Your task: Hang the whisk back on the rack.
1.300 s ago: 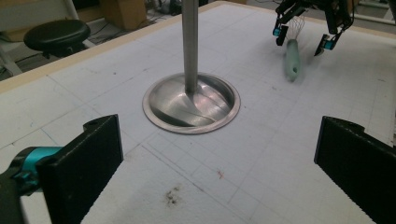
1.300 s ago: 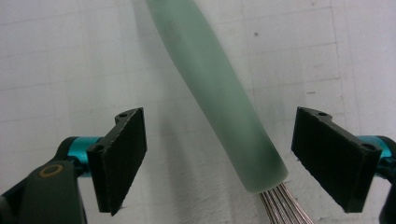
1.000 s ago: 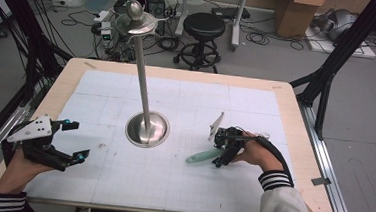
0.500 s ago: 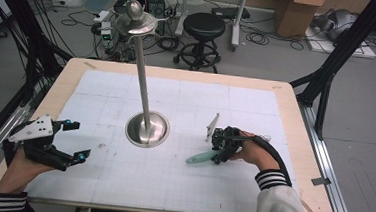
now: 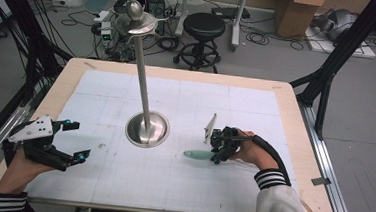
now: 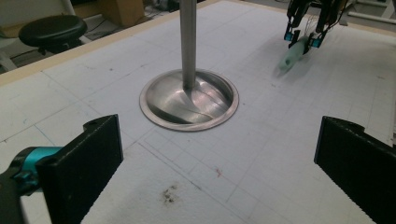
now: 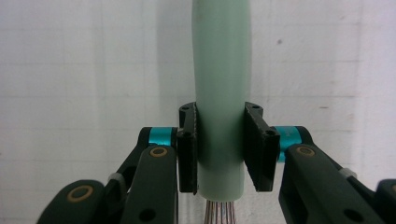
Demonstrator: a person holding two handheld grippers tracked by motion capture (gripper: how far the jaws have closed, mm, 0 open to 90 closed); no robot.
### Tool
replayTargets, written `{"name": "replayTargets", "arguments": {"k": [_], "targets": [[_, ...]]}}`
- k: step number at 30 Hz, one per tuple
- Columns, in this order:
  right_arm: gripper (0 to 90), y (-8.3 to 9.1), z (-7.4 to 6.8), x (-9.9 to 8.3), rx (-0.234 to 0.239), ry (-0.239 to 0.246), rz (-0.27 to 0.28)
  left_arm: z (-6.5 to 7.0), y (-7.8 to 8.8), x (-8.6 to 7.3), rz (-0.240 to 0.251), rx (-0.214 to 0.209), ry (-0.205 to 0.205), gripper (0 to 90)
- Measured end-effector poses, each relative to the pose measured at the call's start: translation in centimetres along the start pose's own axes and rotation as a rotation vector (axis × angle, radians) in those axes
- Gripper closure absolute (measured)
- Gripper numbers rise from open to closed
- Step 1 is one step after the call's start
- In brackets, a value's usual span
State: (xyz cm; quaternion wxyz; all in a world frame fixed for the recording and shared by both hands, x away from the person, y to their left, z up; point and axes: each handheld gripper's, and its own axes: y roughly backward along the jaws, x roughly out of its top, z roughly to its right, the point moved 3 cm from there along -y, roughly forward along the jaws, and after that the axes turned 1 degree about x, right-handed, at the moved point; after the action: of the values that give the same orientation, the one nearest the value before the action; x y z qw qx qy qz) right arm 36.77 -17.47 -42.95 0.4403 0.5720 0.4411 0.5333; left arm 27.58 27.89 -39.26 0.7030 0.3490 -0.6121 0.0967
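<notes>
Grasp confirmed on pale green handle [image 7: 221, 93]; right gripper [image 7: 220, 149] clamped on it, both black jaws pressed flat against opposite sides near the end where fine bristle-like strands emerge, so likely a brush, though head not clearly seen; handle [image 5: 196, 154] lying low over white gridded mat [image 5: 256, 106], pointing toward metal stand base [image 5: 147, 128], near it but apart; contact with mat not determinable from high view; right gripper [image 5: 219, 149] angled down over it, right hand [image 5: 247, 150] behind. Left gripper [image 5: 76, 141] idle at near left of table [image 5: 295, 118], well apart from the handle, jaws spread wide with nothing between them, aimed across mat at dished base [image 6: 189, 99] and upright pole [image 6: 188, 42]; green handle [image 6: 292, 55] noted farther off in left gripper view. Assessment: pick-up stage achieved or nearly so; lift and transfer outstanding; destination judged probably the stand, not confirmed; no use of left gripper evident as yet.
</notes>
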Motion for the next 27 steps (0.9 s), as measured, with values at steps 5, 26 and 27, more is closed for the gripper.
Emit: {"name": "replayTargets", "arguments": {"k": [5, 26, 27], "targets": [[69.6, 1.2, -0.2, 0.1, 0.003, -0.023, 0.065, -0.1, 0.0, -0.1, -0.003, 0.004, 0.007, 1.7], [69.8, 9.1, -0.9, 0.2, -0.007, -0.086, 0.522, 0.1, 0.0, 0.0, -0.001, 0.003, 0.006, 1.7], [69.8, 9.3, -0.9, 0.2, -0.007, -0.093, 0.531, 0.1, 0.0, 0.0, -0.007, 0.003, 0.002, 1.7]]}}
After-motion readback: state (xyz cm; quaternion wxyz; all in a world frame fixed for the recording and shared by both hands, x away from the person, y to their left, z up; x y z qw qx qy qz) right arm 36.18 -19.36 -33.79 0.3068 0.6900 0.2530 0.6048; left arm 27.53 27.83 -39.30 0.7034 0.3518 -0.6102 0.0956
